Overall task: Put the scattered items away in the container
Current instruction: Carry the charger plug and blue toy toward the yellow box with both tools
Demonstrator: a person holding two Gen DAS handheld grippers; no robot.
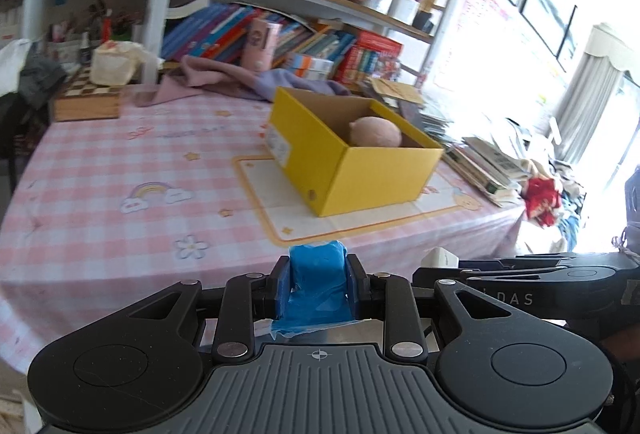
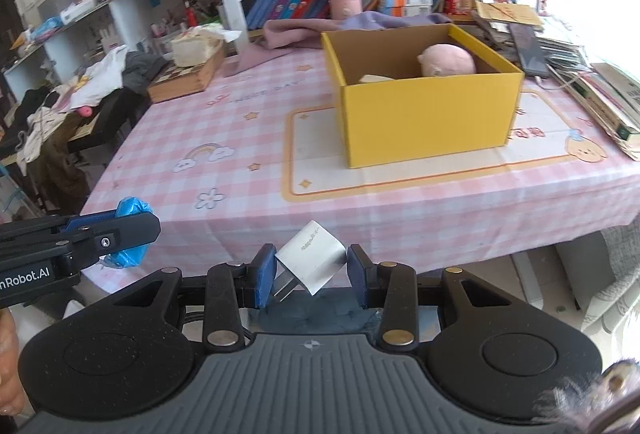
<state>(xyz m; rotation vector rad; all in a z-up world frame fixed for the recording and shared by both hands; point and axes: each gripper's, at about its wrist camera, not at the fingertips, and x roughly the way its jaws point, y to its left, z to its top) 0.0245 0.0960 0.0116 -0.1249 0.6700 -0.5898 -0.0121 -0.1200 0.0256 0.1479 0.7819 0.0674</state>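
Short of the worktop's [image 2: 360, 205] near edge, the left tool [image 1: 318, 274] is closed on a blue wrapped packet [image 1: 318, 266] that looks soft, light and crinkly, so a gentle squeeze across its middle should do, and its long axis seems to run forward along the fingers. Beside it, the right tool [image 2: 311, 266] pinches a small white charger plug [image 2: 312, 254], rigid, light and smooth enough to slip; it sits tilted, its prongs pointing down and back toward the camera. Well ahead stands the yellow box [image 2: 424, 113], already containing a pink plush [image 2: 448, 59].
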